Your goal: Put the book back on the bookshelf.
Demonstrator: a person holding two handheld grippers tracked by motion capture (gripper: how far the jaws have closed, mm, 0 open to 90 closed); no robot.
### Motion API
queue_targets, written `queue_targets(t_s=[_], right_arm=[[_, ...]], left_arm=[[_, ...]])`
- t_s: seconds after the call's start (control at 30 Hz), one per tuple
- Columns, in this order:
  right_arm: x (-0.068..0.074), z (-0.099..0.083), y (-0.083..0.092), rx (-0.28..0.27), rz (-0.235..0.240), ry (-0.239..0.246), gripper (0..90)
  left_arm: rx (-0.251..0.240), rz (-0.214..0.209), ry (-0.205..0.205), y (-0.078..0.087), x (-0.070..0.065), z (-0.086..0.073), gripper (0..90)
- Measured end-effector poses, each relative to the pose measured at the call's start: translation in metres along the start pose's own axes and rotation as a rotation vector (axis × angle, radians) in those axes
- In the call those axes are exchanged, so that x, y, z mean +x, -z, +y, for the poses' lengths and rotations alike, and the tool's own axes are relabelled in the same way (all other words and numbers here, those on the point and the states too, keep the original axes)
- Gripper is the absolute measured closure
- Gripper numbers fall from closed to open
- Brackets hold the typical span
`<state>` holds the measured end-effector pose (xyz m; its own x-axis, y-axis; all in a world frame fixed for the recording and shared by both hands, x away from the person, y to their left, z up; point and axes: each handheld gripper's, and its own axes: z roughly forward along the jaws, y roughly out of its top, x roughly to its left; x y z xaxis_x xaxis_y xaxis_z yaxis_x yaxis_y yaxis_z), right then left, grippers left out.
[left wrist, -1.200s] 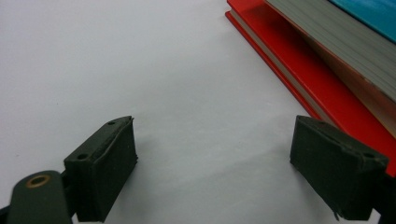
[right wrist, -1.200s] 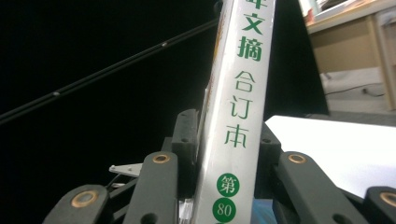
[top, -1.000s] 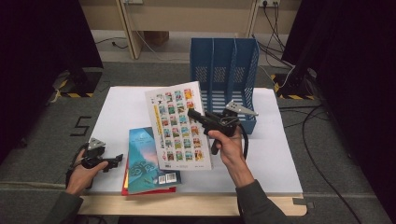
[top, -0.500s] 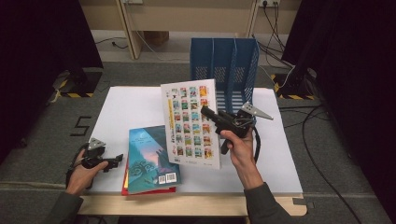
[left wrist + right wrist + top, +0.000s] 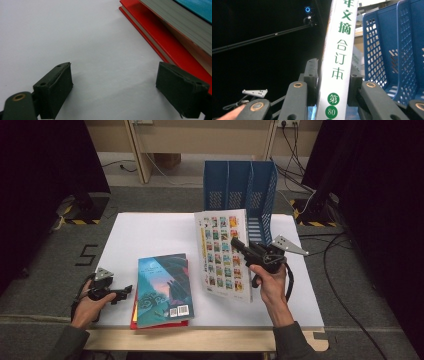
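Two hand-held grippers are in use at the white table [image 5: 150, 227]. The right gripper [image 5: 239, 245] is clamped on a thick white book [image 5: 222, 255] whose cover carries a grid of small coloured pictures. In the high view the book is lifted clear of the table, tilted, with its cover facing up and toward the person's left, just in front of the blue file rack [image 5: 240, 190] at the table's far edge. In the right gripper view [image 5: 332, 82] both black jaws press against the book at its white spine [image 5: 338, 62], which bears green printed characters and stands nearly upright between them; the blue file rack's [image 5: 387, 50] perforated wall is close on the right of that view.

The left gripper [image 5: 122, 292] rests low at the near left edge of the table, its jaws spread wide with nothing between them. In the left gripper view [image 5: 113, 92] bare table surface lies between the two pads. Just beside that gripper lies a stack: a teal-covered book [image 5: 162, 290] on top of a red book [image 5: 160, 37], both flat on the table and well apart from the lifted white book.
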<state>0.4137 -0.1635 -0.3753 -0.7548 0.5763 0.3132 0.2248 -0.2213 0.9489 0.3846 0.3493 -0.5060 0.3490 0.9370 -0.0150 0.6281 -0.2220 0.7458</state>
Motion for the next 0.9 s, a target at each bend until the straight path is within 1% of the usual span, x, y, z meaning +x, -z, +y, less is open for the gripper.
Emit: queue_targets(t_s=[0.03,0.07,0.1,0.17,0.2,0.23,0.27,0.37,0.4,0.43,0.5,0.67,0.77,0.9], right_arm=[[0.0,-0.001,0.002,0.0,-0.004,0.009,70.1],[0.001,-0.001,0.005,-0.003,-0.017,0.04,70.1],[0.001,-0.001,0.007,-0.006,-0.021,0.05,70.1],[0.0,-0.004,0.014,-0.01,-0.016,0.055,70.5],[0.0,-0.004,0.014,-0.01,-0.016,0.055,70.5],[0.0,-0.007,0.022,-0.007,-0.018,0.066,71.4],[0.0,-0.008,0.026,-0.004,-0.022,0.084,72.1],[0.0,-0.015,0.038,0.021,-0.039,0.105,73.7],[0.0,-0.015,0.038,0.021,-0.039,0.105,73.7],[-0.005,-0.02,0.046,0.02,-0.055,0.093,73.7],[-0.007,-0.023,0.052,0.018,-0.064,0.104,73.7],[-0.007,-0.028,0.061,0.013,-0.071,0.1,73.7],[-0.006,-0.033,0.068,0.007,-0.076,0.113,73.7],[-0.006,-0.037,0.076,-0.008,-0.082,0.112,73.7]], left_arm=[[-0.001,0.0,0.001,0.0,0.0,0.0,12.7],[-0.001,-0.001,0.0,0.0,0.0,0.0,12.7],[-0.001,-0.001,0.0,0.0,0.0,0.0,12.7],[0.0,-0.001,-0.002,0.0,0.0,0.0,12.7],[0.0,-0.001,-0.002,0.0,0.0,0.0,12.7],[-0.001,-0.001,-0.002,0.0,0.0,0.0,12.7],[-0.001,-0.001,-0.002,0.0,0.0,0.0,12.7],[0.0,-0.001,-0.003,0.0,0.0,0.0,12.7],[0.0,-0.001,-0.003,0.0,0.0,0.0,12.7],[0.001,-0.001,-0.004,0.0,0.0,0.0,12.7],[0.001,-0.001,-0.004,0.0,0.0,0.0,12.8],[0.0,-0.002,-0.004,0.0,0.0,0.0,12.8],[-0.002,-0.001,-0.006,0.0,0.0,0.0,12.8],[-0.002,-0.001,-0.005,0.0,0.0,-0.001,12.8]])
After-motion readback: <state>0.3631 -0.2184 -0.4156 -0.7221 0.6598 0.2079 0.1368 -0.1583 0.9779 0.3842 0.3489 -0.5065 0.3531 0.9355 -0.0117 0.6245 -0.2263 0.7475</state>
